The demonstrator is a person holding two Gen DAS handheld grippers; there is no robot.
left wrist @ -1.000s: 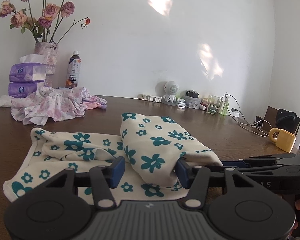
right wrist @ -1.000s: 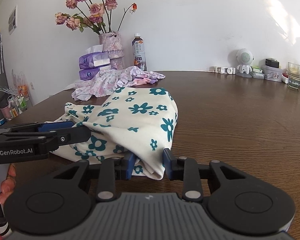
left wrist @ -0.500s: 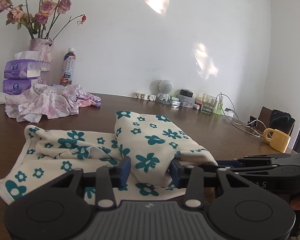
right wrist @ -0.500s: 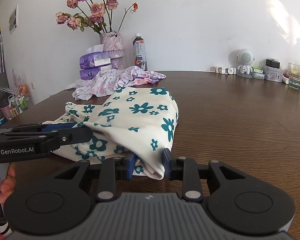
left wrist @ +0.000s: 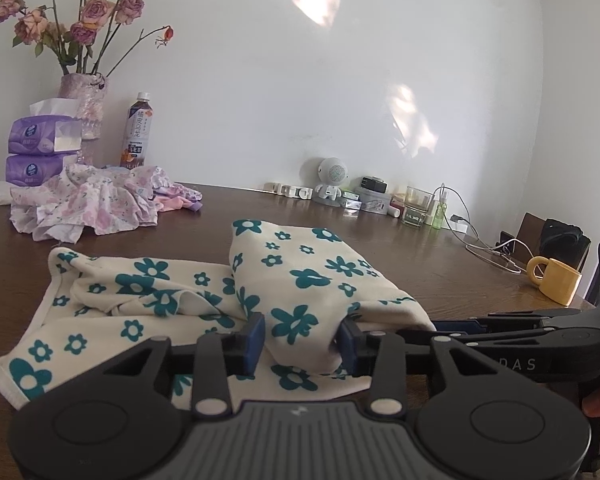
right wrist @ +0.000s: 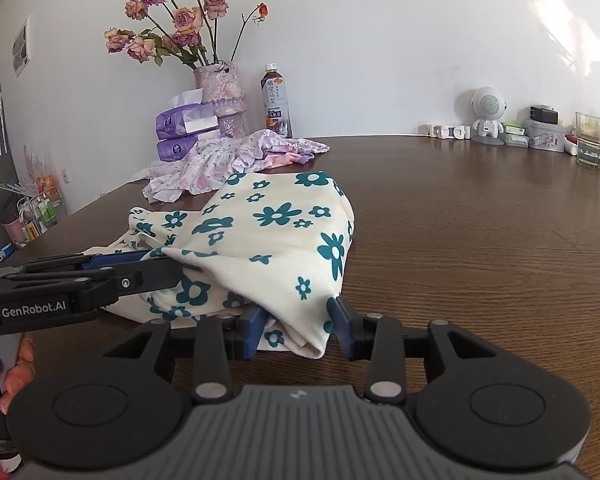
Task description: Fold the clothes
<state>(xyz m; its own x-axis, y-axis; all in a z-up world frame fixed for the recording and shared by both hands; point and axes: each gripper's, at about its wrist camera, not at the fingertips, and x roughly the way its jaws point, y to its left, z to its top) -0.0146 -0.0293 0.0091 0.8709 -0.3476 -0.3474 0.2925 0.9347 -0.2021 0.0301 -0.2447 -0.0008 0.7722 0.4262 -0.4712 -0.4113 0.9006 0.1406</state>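
Observation:
A cream garment with teal flowers (left wrist: 300,264) lies on the brown table (left wrist: 400,256), its right half doubled over into a raised fold. My left gripper (left wrist: 300,340) is shut on the near edge of that fold, cloth bunched between its blue pads. In the right wrist view the same garment (right wrist: 276,232) fills the centre, and my right gripper (right wrist: 296,328) is shut on its near right corner, which hangs between the fingers. The left gripper (right wrist: 172,268) reaches in from the left there; the right gripper (left wrist: 436,326) reaches in from the right in the left wrist view.
A pile of pink floral clothes (left wrist: 88,208) lies at the back left, beside tissue packs (left wrist: 40,140), a vase of roses (left wrist: 84,108) and a bottle (left wrist: 138,136). Along the back wall stand a small robot figurine (left wrist: 332,180), a glass (left wrist: 416,210) and cables (left wrist: 484,252). A yellow mug (left wrist: 556,284) sits at the right.
My left gripper's fingers have closed in from a wide gap onto the garment's fold. The right gripper has kept its hold and hardly moved.

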